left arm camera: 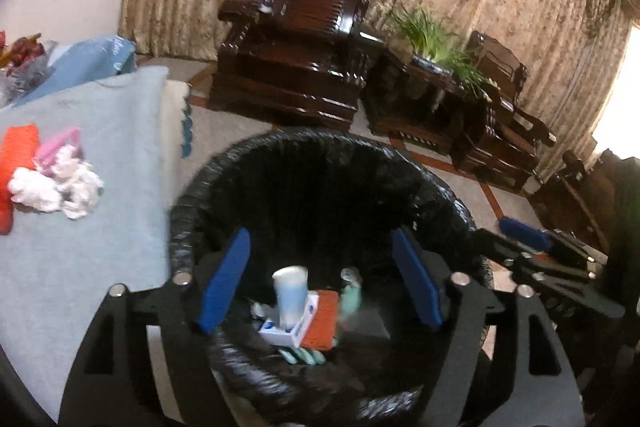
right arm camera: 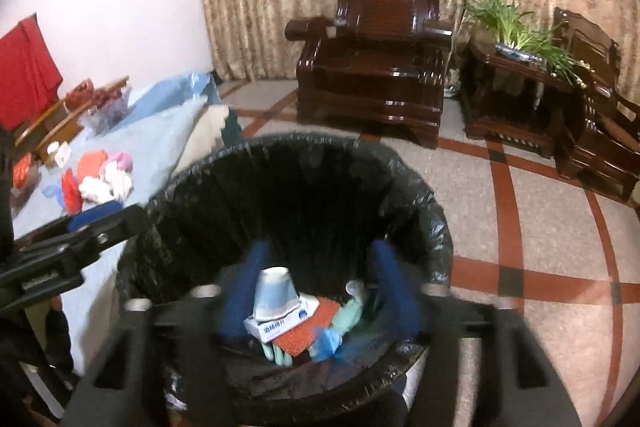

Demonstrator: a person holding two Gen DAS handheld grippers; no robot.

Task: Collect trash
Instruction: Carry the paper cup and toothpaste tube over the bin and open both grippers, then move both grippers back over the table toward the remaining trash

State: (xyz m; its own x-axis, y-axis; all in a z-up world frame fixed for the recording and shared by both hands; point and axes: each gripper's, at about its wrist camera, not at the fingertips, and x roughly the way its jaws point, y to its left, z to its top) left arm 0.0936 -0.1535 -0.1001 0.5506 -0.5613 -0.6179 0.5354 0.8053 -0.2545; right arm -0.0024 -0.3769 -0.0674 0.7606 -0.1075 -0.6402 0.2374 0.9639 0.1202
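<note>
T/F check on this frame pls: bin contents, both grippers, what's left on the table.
1. The trash bin is lined with a black bag. True.
2. A paper cup lies on a small white box inside the bin. True.
3. The left gripper is shut on the cup. False: its blue pads stand wide apart over the bin, with nothing pressed between them.
4. The right gripper is open above the bin. True.
5. The table with the light blue cloth holds no more trash. False: crumpled white tissues and an orange item lie on it.
6. The bin holds only the cup. False: an orange pad and greenish gloves are in there too.
</note>
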